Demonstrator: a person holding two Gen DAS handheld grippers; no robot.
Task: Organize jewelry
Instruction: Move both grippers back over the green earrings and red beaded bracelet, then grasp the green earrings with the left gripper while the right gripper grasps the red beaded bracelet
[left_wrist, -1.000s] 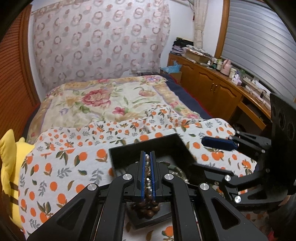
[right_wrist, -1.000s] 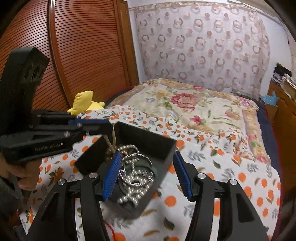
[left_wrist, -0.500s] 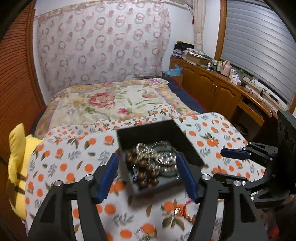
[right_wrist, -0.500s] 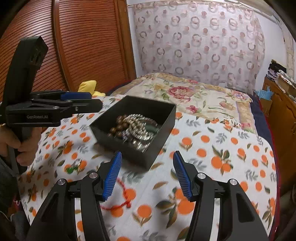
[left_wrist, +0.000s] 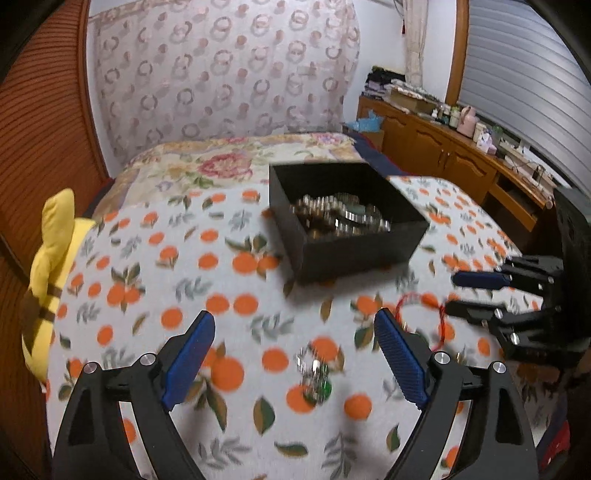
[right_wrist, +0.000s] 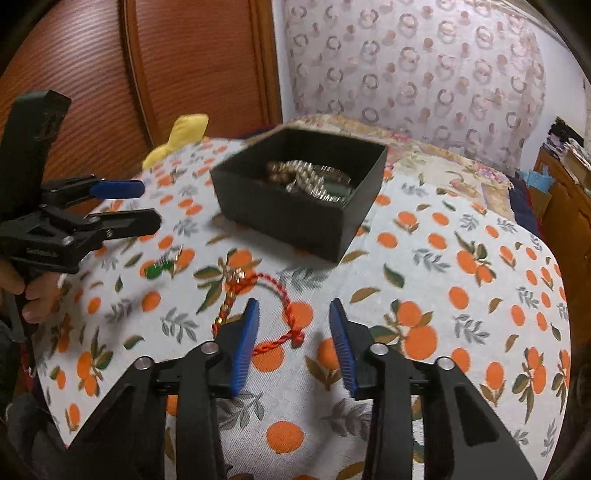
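A black box (left_wrist: 351, 254) on the orange-print cloth holds brown beads and silver bracelets (left_wrist: 343, 218). My left gripper (left_wrist: 295, 325) hovers in front of it, jaws opening wide with nothing gripped. A small silver piece with a green stone (left_wrist: 314, 376) lies on the cloth below the gap. In the right wrist view my right gripper (right_wrist: 293, 310) hangs low over a red cord bracelet (right_wrist: 280, 291). Its jaws are closing, the cord's knotted end lies between them, and the pads stand clear of it. The box (right_wrist: 295, 218), the green-stone piece (right_wrist: 159, 267) and the left gripper (right_wrist: 149, 205) also show there.
A yellow plush toy (left_wrist: 55, 258) sits at the cloth's left edge. Behind the box lies a floral quilt (left_wrist: 221, 166). Wooden cabinets (left_wrist: 443, 155) line the right wall, slatted wooden doors (right_wrist: 203, 66) the left. A hand (right_wrist: 33, 295) holds the left gripper.
The left gripper let the brown beads go into the box, opened wide and drew back over the cloth. The right gripper pulled back from the box toward the red cord, its jaws narrowing.
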